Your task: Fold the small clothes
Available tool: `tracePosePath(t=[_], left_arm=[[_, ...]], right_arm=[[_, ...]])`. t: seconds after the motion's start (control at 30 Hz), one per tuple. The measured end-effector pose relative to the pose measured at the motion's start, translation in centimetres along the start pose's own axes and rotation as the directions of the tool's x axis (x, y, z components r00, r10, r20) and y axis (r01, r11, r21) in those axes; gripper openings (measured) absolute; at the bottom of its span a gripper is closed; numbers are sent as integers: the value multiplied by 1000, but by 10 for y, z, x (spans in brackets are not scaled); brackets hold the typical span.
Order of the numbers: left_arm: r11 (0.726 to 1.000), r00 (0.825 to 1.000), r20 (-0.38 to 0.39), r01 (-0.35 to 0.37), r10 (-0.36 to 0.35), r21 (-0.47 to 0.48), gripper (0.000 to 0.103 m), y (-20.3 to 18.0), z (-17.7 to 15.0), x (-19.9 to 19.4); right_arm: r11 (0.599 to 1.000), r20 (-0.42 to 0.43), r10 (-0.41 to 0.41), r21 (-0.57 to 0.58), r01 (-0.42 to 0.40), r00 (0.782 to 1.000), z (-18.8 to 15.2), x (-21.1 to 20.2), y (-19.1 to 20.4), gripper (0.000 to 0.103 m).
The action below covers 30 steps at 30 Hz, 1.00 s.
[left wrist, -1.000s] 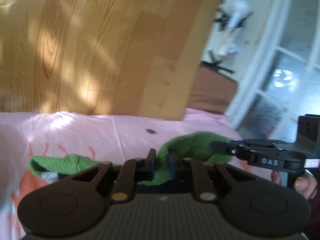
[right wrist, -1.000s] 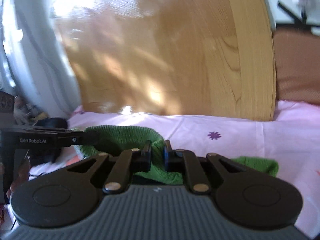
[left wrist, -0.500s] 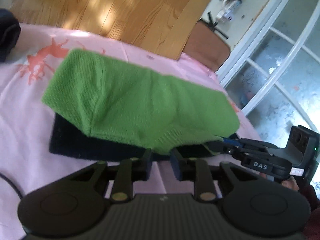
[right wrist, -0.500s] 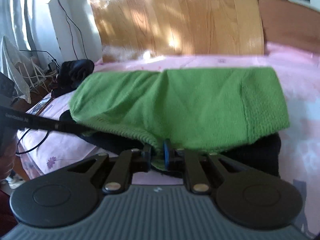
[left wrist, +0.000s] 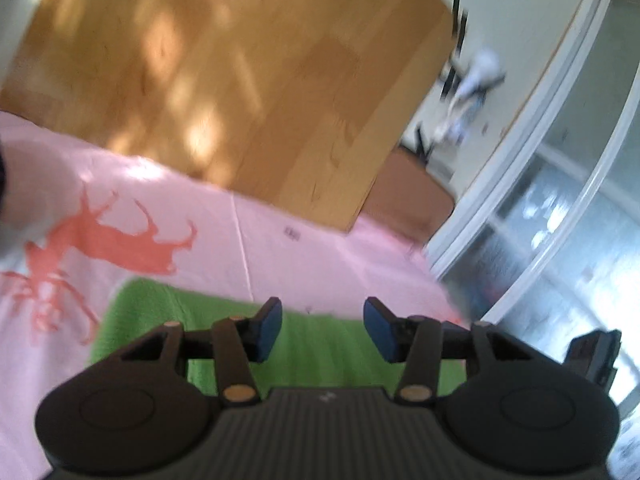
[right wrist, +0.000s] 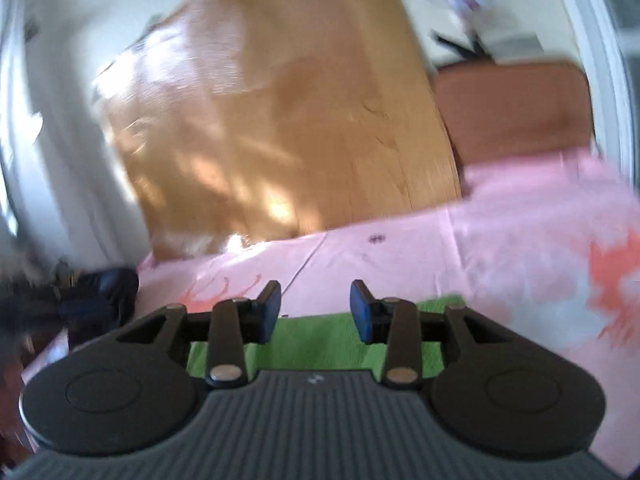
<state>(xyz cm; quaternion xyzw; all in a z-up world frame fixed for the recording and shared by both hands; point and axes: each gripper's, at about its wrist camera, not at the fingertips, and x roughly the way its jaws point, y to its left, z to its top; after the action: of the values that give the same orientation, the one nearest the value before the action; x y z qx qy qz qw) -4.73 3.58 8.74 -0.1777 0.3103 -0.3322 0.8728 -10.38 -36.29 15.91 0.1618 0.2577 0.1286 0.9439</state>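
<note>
A green knitted garment (left wrist: 168, 312) lies flat on the pink bedsheet (left wrist: 280, 256), just below and in front of both grippers. My left gripper (left wrist: 322, 330) hovers over it with its jaws opening; nothing sits between the blue pads (left wrist: 269, 330). In the right wrist view the same green garment (right wrist: 316, 340) shows under my right gripper (right wrist: 315, 312), whose jaws are also opening with nothing between them. Both views are blurred by motion. The near part of the garment is hidden behind the gripper bodies.
The pink sheet (right wrist: 520, 248) carries red deer prints (left wrist: 108, 240). A wooden headboard (left wrist: 224, 80) rises behind the bed, with a brown cushion (right wrist: 512, 112) beside it. A dark object (right wrist: 100, 292) lies at the bed's left edge. A glass door (left wrist: 560, 220) stands at right.
Both grippers have let go of the green garment's edge and opened. The garment now lies flat beneath them, and both views have swung up toward the headboard.
</note>
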Motion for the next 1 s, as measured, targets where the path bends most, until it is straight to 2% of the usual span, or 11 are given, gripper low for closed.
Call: tracePosePath(t=[0.07,0.13,0.2,0.33,0.43,0.5,0.57,0.67,0.87,0.97,1.0], left_arm=[[996,993,-66,-94,94,7,44,8,-16,17],[992,986,-106,-127,125,-14,30,27,-28,25],[992,990,-78,-123,121,-20,11,39,-34,18],[989,992,-82,-108,100,-99,10,50,-33,9],[985,993,-71,-103,94,-137,27,48,-26,-1],[986,996,-14,-88,87,-141,56,40,-21,-12],[991,995,39,-87,91,-104,60,28,-13,-16],[994,994,54,-94,98,-59,77,11,-2,-2],[979,981,-7,-194,195,60,77,1,-13,41],[965,973,5,-228,229,126,65,10,-23,41],[964,974,10,-226,227,137,64,12,-25,38]], right_arm=[[996,-63,-86,9,87,994,-15,15,-10,42],[984,-106,-159,59,166,982,-34,14,-33,37],[984,-55,-95,146,102,994,-49,-5,-54,29],[976,-49,-60,205,69,997,-55,-22,-61,26],[973,-41,-71,216,78,997,-42,-21,-53,32],[979,5,-67,192,65,998,-42,-32,-48,43],[988,16,-35,150,33,999,-35,-28,-33,44],[997,-26,11,76,-9,1000,-25,3,-4,44],[994,-146,63,-74,-75,987,-25,72,47,43],[986,-159,-12,-167,-14,987,-32,81,41,35],[988,-155,-20,-154,-4,988,-32,77,30,20]])
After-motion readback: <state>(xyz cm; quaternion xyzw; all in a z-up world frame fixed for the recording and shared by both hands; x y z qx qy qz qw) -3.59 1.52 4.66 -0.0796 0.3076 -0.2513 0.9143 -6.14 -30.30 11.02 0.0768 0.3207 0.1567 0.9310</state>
